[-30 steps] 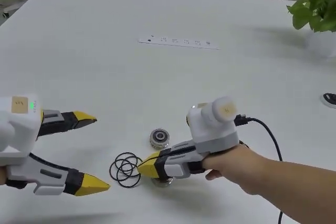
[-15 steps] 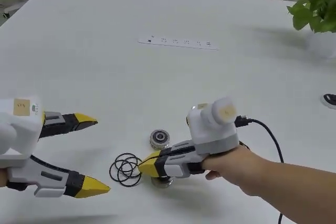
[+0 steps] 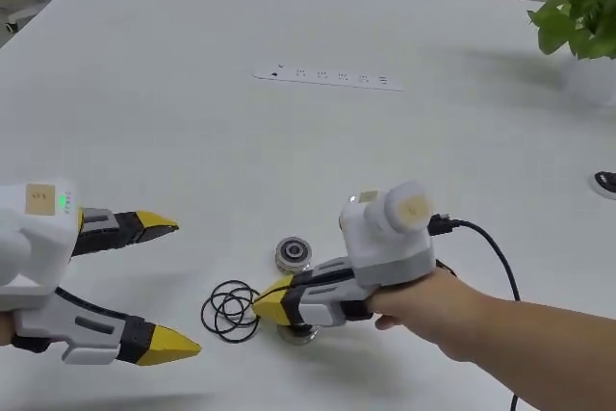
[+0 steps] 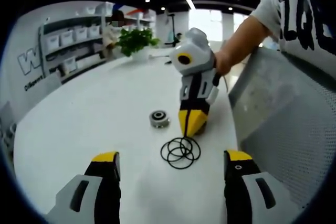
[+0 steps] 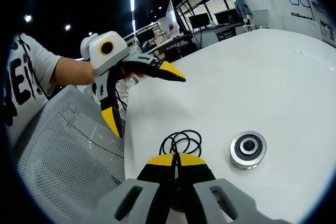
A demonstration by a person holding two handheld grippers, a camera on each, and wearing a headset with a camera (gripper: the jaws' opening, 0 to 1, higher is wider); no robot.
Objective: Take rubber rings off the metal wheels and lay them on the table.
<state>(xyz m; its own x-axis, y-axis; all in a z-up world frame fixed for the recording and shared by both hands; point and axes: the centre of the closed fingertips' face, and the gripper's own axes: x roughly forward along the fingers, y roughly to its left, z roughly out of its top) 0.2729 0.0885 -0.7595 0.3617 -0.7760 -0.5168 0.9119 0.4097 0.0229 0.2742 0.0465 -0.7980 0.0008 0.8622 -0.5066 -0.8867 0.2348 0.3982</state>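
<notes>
Rubber rings [image 3: 229,311] lie tangled on the white table [image 3: 192,122], ahead of the left gripper [image 3: 185,283], whose jaws are spread wide. The right gripper [image 3: 265,303] has its jaws pressed together at the pile's edge (pinching a ring or not, I cannot tell). Just beyond sits a metal wheel [image 3: 293,253], and far off a power strip [image 3: 327,76].

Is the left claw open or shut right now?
Open. On the left claw, the two yellow tips stand wide apart, in head view and left gripper view alike.
</notes>
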